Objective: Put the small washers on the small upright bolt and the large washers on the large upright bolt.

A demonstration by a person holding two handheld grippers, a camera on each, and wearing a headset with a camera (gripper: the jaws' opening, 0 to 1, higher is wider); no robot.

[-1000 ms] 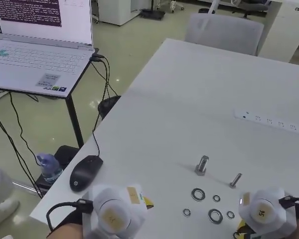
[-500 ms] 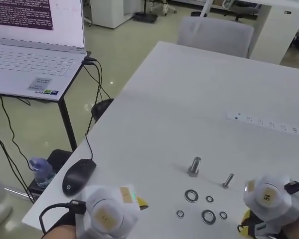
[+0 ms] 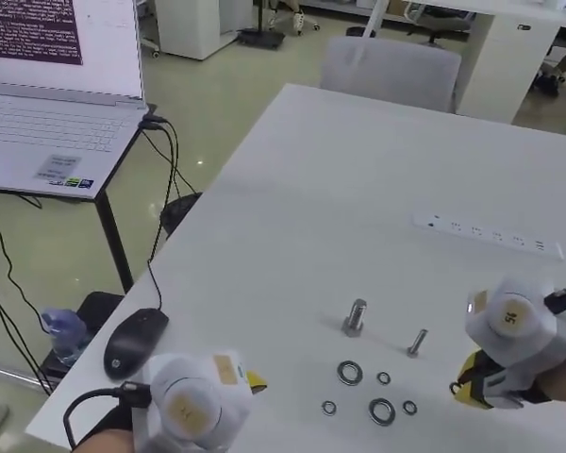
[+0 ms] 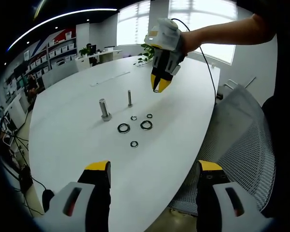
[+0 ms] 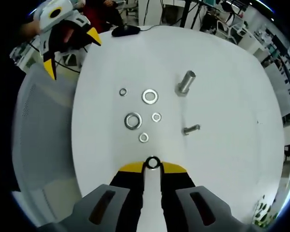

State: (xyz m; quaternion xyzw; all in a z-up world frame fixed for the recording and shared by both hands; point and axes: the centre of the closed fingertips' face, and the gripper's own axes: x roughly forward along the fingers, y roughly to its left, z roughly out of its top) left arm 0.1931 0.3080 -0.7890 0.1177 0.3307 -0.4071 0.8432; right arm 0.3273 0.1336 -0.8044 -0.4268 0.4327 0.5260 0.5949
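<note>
Five washers lie loose on the white table (image 3: pixel 358 189) between the two grippers, nearer the right gripper (image 5: pixel 153 166): two large washers (image 3: pixel 350 373) and three small washers (image 3: pixel 384 378). Just beyond them, as seen from either gripper, stand the large bolt (image 3: pixel 355 318) and the small bolt (image 3: pixel 417 342), both upright and bare of washers. The small bolt is the one closer to the right gripper.

The left gripper (image 4: pixel 153 166) hangs at the table's near edge with its jaws spread wide and nothing between them. In the head view its body hides the jaws, apart from one yellow tip.

The right gripper is held above the table with its jaws pressed together. A small ring shape sits at their tips in the right gripper view. Whether it is a washer or part of the jaws I cannot tell.

Well beyond both grippers lies a power strip (image 3: pixel 486 234). A mouse (image 3: pixel 135 340) rests at the table edge, off to the outer side of the left gripper.
</note>
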